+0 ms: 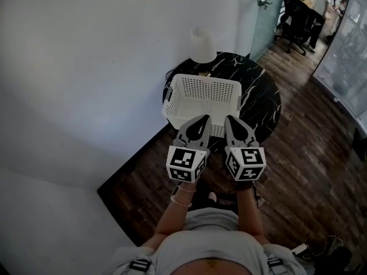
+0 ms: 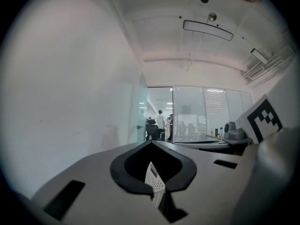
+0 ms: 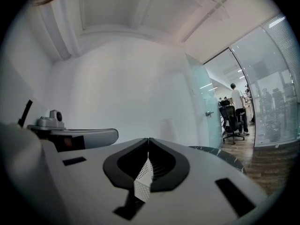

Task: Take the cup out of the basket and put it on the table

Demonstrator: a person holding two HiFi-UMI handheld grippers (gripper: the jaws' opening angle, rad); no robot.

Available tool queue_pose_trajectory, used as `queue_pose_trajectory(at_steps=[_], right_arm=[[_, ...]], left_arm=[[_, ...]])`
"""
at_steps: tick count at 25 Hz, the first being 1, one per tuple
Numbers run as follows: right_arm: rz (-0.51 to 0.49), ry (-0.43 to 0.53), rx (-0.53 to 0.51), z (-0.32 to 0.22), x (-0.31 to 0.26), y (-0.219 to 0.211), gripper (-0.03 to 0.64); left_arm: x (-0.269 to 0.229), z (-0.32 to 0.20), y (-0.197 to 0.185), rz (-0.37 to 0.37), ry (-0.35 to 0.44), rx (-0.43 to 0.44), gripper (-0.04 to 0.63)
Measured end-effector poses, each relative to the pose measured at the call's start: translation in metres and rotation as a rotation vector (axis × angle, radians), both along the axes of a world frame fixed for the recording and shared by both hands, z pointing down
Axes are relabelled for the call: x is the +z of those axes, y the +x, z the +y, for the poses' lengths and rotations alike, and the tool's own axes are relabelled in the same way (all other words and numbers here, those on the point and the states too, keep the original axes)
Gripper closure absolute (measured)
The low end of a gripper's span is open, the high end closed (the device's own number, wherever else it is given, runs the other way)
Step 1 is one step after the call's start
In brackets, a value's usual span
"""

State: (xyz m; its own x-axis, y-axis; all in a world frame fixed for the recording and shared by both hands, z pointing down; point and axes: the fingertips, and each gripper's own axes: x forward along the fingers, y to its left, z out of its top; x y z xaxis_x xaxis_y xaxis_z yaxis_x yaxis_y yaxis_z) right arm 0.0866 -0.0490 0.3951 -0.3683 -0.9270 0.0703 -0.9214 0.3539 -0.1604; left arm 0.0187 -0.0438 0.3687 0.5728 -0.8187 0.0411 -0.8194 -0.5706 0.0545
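Note:
A white perforated basket (image 1: 172,105) stands on a round black marble table (image 1: 265,96). Behind it, by the wall, a whitish cup (image 1: 202,43) stands on the tabletop, outside the basket. Both grippers are held level, side by side, just in front of the basket's near wall. My left gripper (image 1: 202,119) (image 2: 151,143) is shut with nothing held. My right gripper (image 1: 231,119) (image 3: 148,139) is also shut and empty. In each gripper view a sliver of the basket (image 2: 155,185) (image 3: 142,181) shows through the hollow between the closed jaws. The inside of the basket looks empty in the head view.
A white wall runs along the left, close to the table. A frosted glass door (image 1: 269,7) stands at the back, with office chairs (image 1: 298,16) and people beyond it. Dark wood floor (image 1: 309,153) surrounds the table on the right and front.

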Motion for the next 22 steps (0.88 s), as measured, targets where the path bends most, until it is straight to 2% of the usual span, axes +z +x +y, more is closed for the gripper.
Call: queue_pose_trajectory(at_steps=[22], right_arm=[[0.017,-0.049,0.048,-0.095,0.017,-0.029,0.607]], left_arm=[[0.018,-0.101,-0.034,0.008,-0.055,0.041,0.589]])
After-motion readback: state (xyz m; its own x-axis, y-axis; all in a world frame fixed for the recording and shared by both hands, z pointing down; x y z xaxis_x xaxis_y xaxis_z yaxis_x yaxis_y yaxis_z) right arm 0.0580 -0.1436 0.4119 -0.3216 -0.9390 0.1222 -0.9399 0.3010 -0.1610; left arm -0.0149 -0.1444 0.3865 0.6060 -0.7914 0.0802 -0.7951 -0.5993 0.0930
